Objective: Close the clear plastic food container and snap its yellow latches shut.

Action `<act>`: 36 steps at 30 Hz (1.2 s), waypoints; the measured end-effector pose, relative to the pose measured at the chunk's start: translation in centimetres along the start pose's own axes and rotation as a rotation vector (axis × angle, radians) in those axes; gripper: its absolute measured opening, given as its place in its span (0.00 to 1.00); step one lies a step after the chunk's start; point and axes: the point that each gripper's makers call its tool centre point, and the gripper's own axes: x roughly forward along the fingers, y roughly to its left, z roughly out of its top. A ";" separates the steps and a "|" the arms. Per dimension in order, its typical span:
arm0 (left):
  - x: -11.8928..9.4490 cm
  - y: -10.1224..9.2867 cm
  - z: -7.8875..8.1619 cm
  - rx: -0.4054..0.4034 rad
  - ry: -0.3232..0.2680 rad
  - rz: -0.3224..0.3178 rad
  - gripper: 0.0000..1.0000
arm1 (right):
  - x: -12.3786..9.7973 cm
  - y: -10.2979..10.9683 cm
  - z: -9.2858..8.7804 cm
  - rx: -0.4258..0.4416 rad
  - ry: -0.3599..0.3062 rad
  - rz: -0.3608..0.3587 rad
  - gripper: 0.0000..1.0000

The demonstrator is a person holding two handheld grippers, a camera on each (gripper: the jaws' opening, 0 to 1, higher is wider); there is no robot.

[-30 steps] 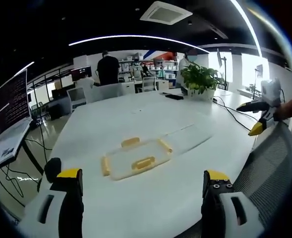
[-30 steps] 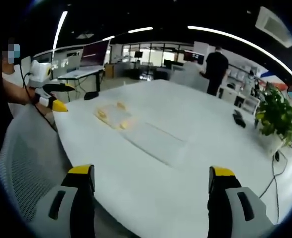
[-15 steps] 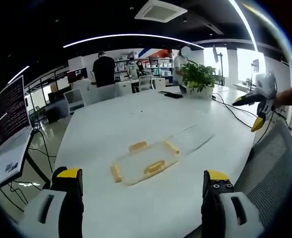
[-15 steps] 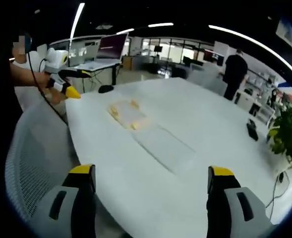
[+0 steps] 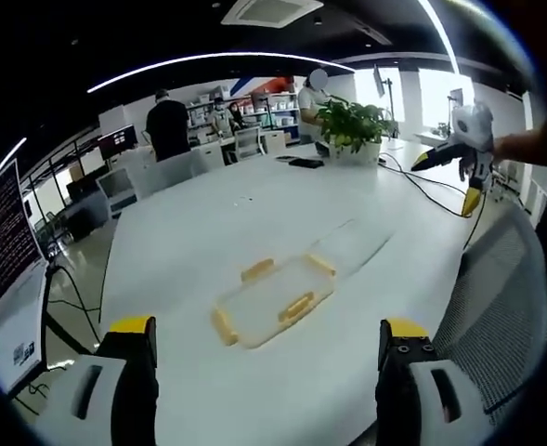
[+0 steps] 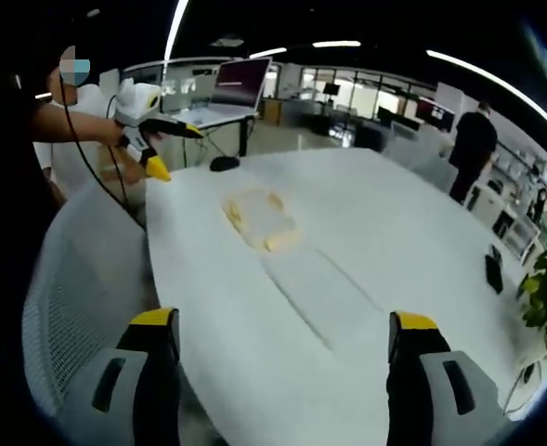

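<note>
Sitting near the tabletop [image 5: 208, 223] edge was the container [image 5: 271, 302] | lid [image 5: 352, 246] laid beside | both grippers [image 5: 264, 372] [image 6: 282, 372] held wide, nothing gripped

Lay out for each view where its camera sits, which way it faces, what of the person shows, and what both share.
Left gripper view: on the left gripper, facing across the white table at the container; right gripper enters at right.
Right gripper view: on the right gripper, facing the container; a forearm holds the left gripper.
Shared: table, container, potted plant.
</note>
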 end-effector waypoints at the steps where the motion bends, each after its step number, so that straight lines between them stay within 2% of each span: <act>1: 0.1 0.0 0.0 0.002 0.003 -0.004 0.97 | 0.0 0.0 0.0 -0.001 0.000 0.002 0.92; 16: 1.4 1.7 -0.1 0.078 0.061 -0.090 0.99 | 2.1 -0.6 1.4 -0.136 0.045 0.102 0.95; 29: 2.4 3.4 -1.2 0.134 0.122 -0.141 0.99 | 4.1 -0.8 1.5 -0.240 0.101 0.194 0.96; 36: 3.3 3.6 -1.2 0.177 0.151 -0.177 0.99 | 5.2 -1.3 2.0 -0.276 0.112 0.234 0.96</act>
